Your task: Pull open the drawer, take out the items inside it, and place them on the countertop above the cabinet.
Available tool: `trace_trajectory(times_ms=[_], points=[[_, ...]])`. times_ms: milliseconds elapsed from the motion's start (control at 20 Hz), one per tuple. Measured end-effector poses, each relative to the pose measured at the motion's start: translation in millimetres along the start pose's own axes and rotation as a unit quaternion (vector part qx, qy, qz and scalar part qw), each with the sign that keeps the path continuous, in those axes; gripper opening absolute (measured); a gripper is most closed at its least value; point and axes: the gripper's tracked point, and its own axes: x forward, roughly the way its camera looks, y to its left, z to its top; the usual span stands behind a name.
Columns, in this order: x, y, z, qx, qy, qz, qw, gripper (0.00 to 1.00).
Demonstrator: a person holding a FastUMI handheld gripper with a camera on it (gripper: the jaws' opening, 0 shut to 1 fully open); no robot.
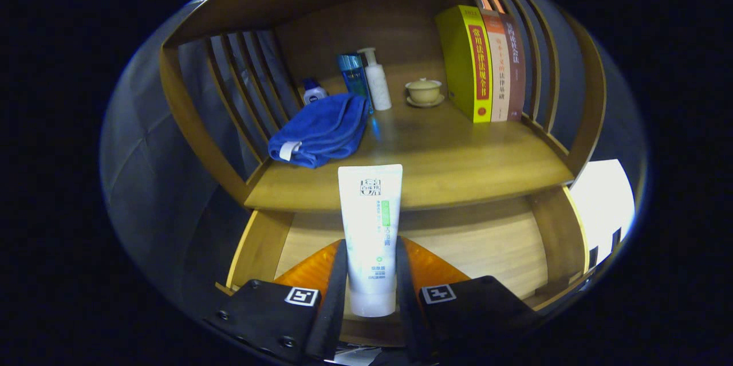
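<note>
Tool [371, 274] pinches cleanser tube [370, 228] above open drawer [458, 246]; soft tube may slip, or catch the counter [458, 165] edge.

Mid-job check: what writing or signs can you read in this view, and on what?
"常用法律法规全书", as it seems to read: spine of the yellow book.
"法律基础": lower spine of the orange book; the rest blurred.
Brown book: title blurred.
White tube, gripped between the shut tongs: print too small.
Small blue-capped bottle: logo too small.
Square coded markers on the tongs: no words.
</note>
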Motion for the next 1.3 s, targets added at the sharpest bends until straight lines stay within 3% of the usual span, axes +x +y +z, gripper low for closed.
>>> trace_trajectory(times_ms=[250,550,800,1300], points=[[15,-1,42,0.011,-0.029,0.001,1.000,0.52],[60,-31,80,0.014,-0.050,-0.042,0.998,0.51],[96,-39,83,0.019,-0.035,-0.054,0.998,0.52],[118,-46,76,0.006,-0.023,-0.079,0.997,0.52]])
